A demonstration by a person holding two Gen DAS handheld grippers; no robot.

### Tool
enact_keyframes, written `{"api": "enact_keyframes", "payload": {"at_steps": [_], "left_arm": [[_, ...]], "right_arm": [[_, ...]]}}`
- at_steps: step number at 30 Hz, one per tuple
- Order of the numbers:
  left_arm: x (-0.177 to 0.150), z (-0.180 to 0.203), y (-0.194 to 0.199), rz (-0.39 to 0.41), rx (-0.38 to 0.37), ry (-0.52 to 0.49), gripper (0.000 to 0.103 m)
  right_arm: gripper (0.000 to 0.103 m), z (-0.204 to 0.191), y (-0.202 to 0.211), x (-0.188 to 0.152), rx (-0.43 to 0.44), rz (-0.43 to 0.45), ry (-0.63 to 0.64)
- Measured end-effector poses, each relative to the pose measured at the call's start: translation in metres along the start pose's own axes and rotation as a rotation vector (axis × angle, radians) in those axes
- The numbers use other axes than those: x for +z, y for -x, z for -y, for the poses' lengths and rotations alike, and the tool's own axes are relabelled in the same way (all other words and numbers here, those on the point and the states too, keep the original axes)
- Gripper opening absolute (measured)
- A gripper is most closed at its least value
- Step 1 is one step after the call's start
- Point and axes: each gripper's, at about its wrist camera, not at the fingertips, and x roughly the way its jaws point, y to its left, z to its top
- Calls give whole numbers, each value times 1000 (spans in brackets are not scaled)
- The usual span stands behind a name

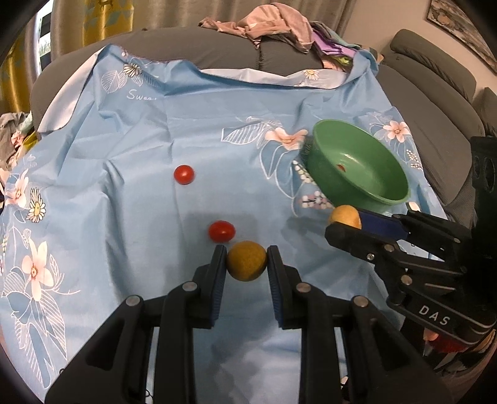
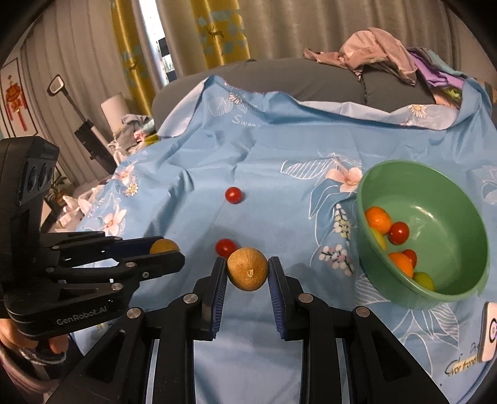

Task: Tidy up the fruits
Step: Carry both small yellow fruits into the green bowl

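Observation:
My left gripper [image 1: 246,259] is shut on a round brownish-yellow fruit [image 1: 246,261] above the blue floral cloth; it also shows in the right wrist view [image 2: 164,247]. My right gripper [image 2: 247,273] is shut on a second brownish-yellow fruit [image 2: 247,268], which also shows in the left wrist view [image 1: 344,216]. Two red cherry tomatoes lie on the cloth, one near [image 1: 221,231] [image 2: 225,247] and one farther off [image 1: 184,174] [image 2: 233,195]. A green bowl [image 2: 459,223] [image 1: 329,161] at the right holds several orange, red and yellow-green fruits [image 2: 377,219].
The blue cloth [image 1: 217,124] covers a grey sofa [image 1: 192,46] with a pile of clothes [image 1: 273,21] on its back. A white device [image 2: 489,331] lies at the right edge, near the bowl. Curtains and a lamp [image 2: 113,107] stand behind.

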Motion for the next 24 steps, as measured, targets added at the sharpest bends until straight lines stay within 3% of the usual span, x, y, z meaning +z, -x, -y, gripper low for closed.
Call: {"api": "enact_keyframes", "payload": {"at_steps": [24], "left_arm": [[20,65,5,27,-22,-134,26]], "right_arm": [[28,42,53,-7,-2,123,-87]]}}
